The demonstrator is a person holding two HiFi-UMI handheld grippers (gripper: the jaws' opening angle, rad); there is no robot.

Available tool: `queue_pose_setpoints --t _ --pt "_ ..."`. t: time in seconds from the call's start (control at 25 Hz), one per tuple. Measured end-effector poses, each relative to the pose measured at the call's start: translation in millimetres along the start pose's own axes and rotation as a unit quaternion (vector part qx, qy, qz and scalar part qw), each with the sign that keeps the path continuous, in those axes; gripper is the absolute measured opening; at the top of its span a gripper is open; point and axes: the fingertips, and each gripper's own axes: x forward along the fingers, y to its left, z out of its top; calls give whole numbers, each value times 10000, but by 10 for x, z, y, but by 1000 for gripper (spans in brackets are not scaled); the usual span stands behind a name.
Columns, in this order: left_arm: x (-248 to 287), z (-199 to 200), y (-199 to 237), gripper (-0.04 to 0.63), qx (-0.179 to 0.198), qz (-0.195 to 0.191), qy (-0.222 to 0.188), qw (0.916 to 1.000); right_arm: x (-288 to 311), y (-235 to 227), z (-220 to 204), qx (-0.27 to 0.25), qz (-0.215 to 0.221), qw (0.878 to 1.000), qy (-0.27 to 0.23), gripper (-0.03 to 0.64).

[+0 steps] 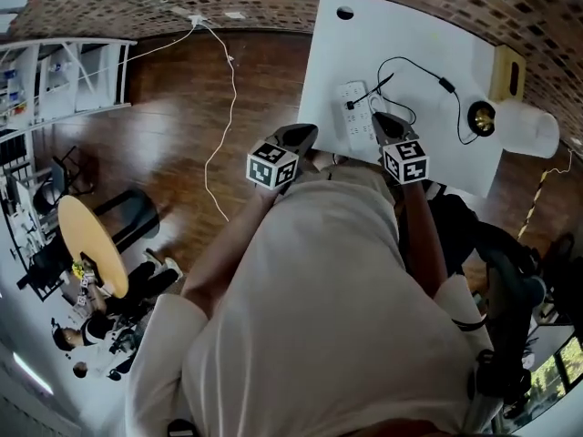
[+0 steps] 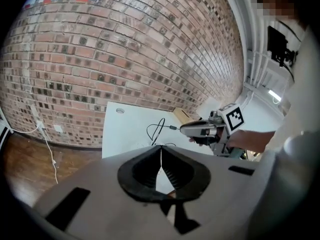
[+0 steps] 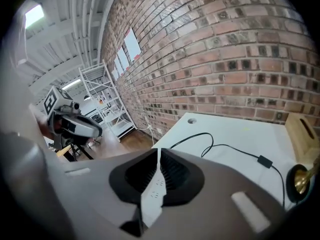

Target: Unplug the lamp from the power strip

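A white power strip [image 1: 354,109] lies on the white table [image 1: 428,39] with a black plug [image 1: 351,105] in it. From the plug a black cord [image 1: 414,64] loops to the lamp [image 1: 482,116], which lies on its side with its white shade [image 1: 533,130] past the table's edge. My left gripper [image 1: 306,133] hovers at the near table edge, left of the strip, shut and empty. My right gripper [image 1: 379,119] hangs just right of the strip, jaws together with nothing between them. In the right gripper view the power strip [image 3: 152,190] shows below the jaws.
A wooden block [image 1: 507,73] stands at the table's far right corner. The strip's white cable [image 1: 223,89] trails over the wooden floor to the brick wall. A round yellow table [image 1: 91,244] and white shelving [image 1: 55,80] stand on the left.
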Motion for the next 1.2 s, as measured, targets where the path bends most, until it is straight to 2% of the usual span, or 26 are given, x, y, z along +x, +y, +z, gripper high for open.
queue_pose_setpoints --t 0.04,0.12,0.2,0.28,0.36,0.4,0.56,0.72,0.84,0.96,1.2 --pt "23 -33 -28 5 86 12 43 10000 27 -47 -7 -19 40 10000 30 6" --pt "73 -110 -74 85 280 2 177 9995 64 -128 -30 -27 95 9999 85 6" --pt "165 -193 -60 105 622 40 362 9974 104 -201 -43 8 128 9998 134 6" --pt "321 -312 19 115 1087 143 633 9920 169 -270 -57 3 136 9996 232 6" --pt "495 -410 96 118 1331 192 822 9875 237 -305 -82 -68 152 9992 366 6" --pt "578 -435 131 110 1358 194 861 9868 272 -304 -98 -128 174 9988 443 6" --pt "950 -434 347 6 1382 137 1001 9852 415 -240 -215 -463 250 9951 835 8" --pt "1436 -364 628 5 1288 -48 1315 9829 544 -152 -386 -747 265 9890 1252 33" --pt "1678 -367 777 5 1341 -259 1710 9758 637 -40 -503 -778 321 9847 1526 41" --pt "1889 -351 862 5 1513 -627 1903 9680 816 15 -600 -764 336 9817 1713 46" --pt "2106 -380 878 5 2035 -1137 2341 9439 1183 -20 -804 -831 202 9748 2059 70"
